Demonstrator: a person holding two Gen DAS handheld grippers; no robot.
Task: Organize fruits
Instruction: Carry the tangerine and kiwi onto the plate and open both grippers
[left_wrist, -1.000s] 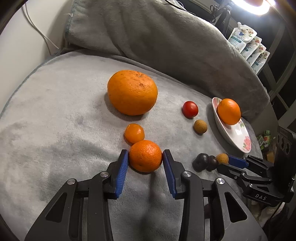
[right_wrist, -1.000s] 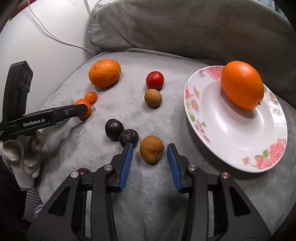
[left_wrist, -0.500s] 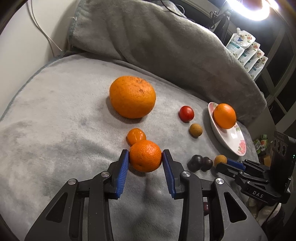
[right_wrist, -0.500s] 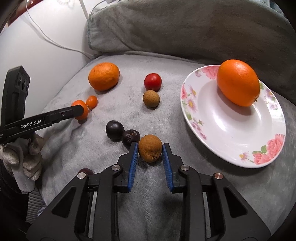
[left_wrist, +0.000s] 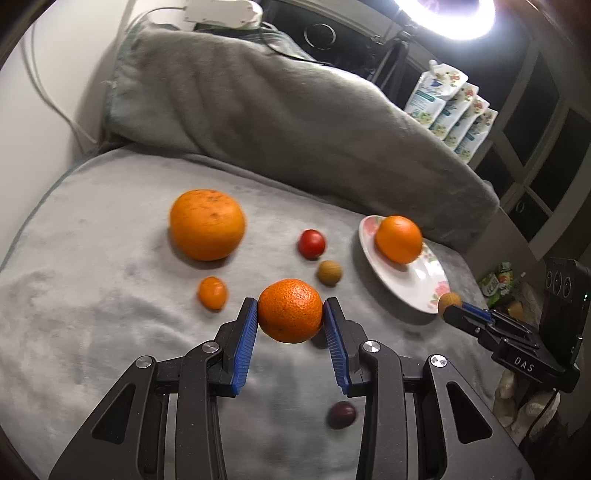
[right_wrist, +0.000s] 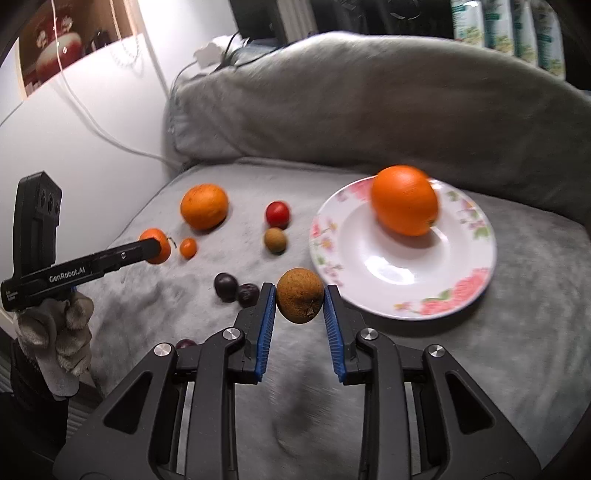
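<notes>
My left gripper (left_wrist: 290, 314) is shut on a medium orange mandarin (left_wrist: 290, 310) and holds it above the grey blanket. My right gripper (right_wrist: 300, 297) is shut on a small brown round fruit (right_wrist: 300, 295), lifted beside the near rim of the floral plate (right_wrist: 461, 291). An orange (right_wrist: 404, 199) lies on that plate. On the blanket lie a large orange (left_wrist: 207, 229), a tiny orange fruit (left_wrist: 212, 292), a red tomato (left_wrist: 312, 243), a second brown fruit (left_wrist: 330, 272) and two dark plums (right_wrist: 236, 290). In the left wrist view the right gripper (left_wrist: 448, 303) shows at the right with its fruit.
A thick grey cushion (left_wrist: 295, 110) rises behind the blanket. One dark plum (left_wrist: 341, 415) lies under my left gripper. Pouches (left_wrist: 450, 107) and a ring light stand at the back right. A gloved hand (right_wrist: 55, 332) holds the left gripper. White cables run along the wall.
The right gripper's jaws closed on the brown fruit and lifted it toward the plate. The left gripper raised the mandarin off the blanket, away from the tiny orange fruit.
</notes>
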